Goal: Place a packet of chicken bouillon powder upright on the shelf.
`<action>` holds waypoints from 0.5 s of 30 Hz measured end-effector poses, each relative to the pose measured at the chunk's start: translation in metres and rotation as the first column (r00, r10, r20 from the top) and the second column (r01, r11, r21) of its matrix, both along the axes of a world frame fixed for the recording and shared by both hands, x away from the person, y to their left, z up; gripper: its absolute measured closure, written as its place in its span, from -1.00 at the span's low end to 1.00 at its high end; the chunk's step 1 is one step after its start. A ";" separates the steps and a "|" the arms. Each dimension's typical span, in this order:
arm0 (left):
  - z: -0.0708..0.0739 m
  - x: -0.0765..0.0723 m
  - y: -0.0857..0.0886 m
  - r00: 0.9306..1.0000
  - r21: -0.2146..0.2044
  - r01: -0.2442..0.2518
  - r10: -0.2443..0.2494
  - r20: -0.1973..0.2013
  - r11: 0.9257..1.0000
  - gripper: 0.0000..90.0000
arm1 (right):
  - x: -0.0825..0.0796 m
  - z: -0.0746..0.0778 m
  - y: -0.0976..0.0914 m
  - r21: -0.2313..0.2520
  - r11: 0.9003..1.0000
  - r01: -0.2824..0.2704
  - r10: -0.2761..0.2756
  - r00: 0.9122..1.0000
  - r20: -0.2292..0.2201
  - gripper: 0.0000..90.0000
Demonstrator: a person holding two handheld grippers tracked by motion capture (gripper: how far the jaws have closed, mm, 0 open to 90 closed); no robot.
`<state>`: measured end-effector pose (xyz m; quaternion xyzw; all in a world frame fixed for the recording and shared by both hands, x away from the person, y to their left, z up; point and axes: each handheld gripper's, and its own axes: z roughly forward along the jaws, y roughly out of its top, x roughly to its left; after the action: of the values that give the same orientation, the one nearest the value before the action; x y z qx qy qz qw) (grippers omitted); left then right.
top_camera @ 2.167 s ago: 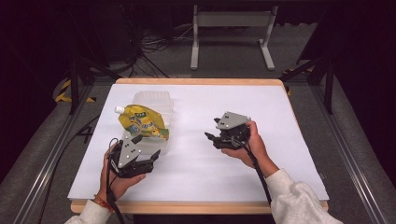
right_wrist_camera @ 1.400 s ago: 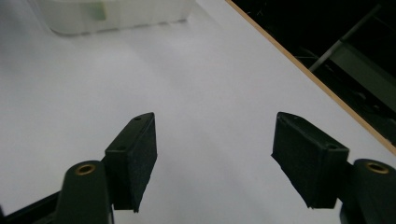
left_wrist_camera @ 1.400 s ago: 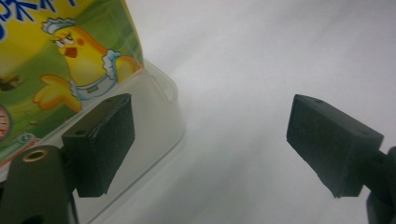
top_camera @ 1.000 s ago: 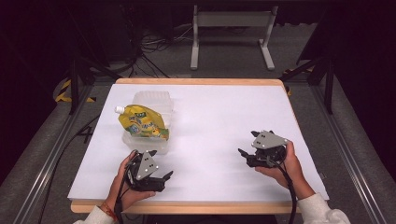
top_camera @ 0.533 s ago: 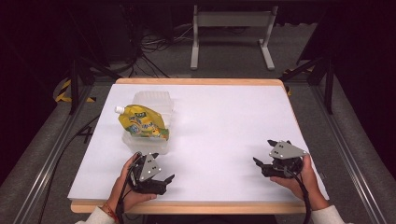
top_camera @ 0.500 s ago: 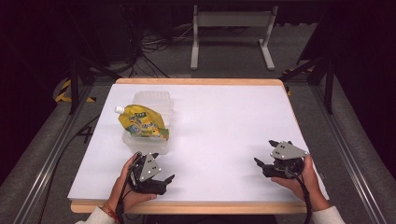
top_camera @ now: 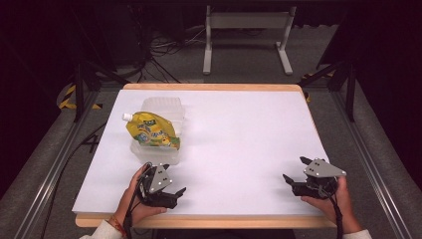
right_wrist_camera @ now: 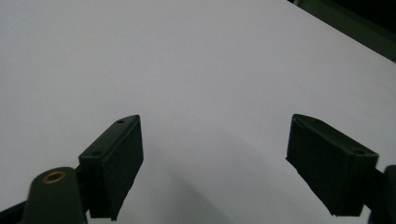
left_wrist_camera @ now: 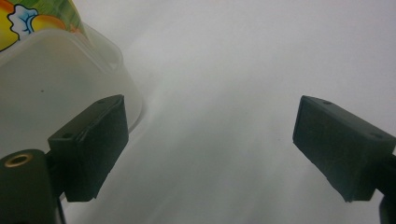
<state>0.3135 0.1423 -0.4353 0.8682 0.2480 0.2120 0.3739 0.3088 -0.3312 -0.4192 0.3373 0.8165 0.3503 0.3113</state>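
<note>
Plainly, the matter turns on which hand sits closer to the pouch [top_camera: 151, 130], and that is the left one. Starting at the left of the table [top_camera: 239, 129], the yellow pouch lies on top of a clear plastic tub [top_camera: 158, 107], its white cap pointing toward the table's left edge and its wide bottom toward the middle, so its long axis runs roughly across the table, a little slanted. The tub stands well in on the left half, with its near wall facing the person.

Just below it, close to the near edge, the left gripper [top_camera: 171, 191] rests in the left hand [top_camera: 134, 196]. Its jaws are spread wide with nothing between them, and they point toward the table's middle rather than at the tub. In the left gripper view the tub's rounded corner [left_wrist_camera: 56, 79] sits just beyond the left-hand pad [left_wrist_camera: 91, 144], and a strip of the pouch's printed face [left_wrist_camera: 37, 18] shows above the rim. So the pouch lies up and away from these fingers, near but not touching.

Across the bare white sheet, at the far right, the right gripper [top_camera: 296, 174] is also spread and empty, held low by the right hand [top_camera: 331, 201], well apart from tub and pouch. Any reach from there would cross the whole table, so the left looks the better placed.
</note>
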 end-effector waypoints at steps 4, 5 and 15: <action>0.000 0.002 -0.002 1.000 0.004 0.009 -0.009 -0.001 1.000 -0.77 | -0.006 -0.005 -0.007 0.008 1.000 0.016 -0.016 1.000 -0.011 -0.59; 0.000 0.002 -0.002 1.000 0.009 0.014 -0.014 0.002 1.000 -0.77 | -0.007 -0.006 -0.009 0.011 1.000 0.019 -0.018 1.000 -0.012 -0.59; -0.004 0.005 -0.001 1.000 0.004 0.022 -0.022 -0.018 1.000 -0.78 | -0.025 -0.018 -0.022 0.057 0.996 0.069 -0.067 0.997 -0.040 -0.63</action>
<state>0.3181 0.1415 -0.4389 0.8735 0.2413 0.2004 0.3723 0.2839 -0.3533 -0.4368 0.3805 0.7996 0.3568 0.2976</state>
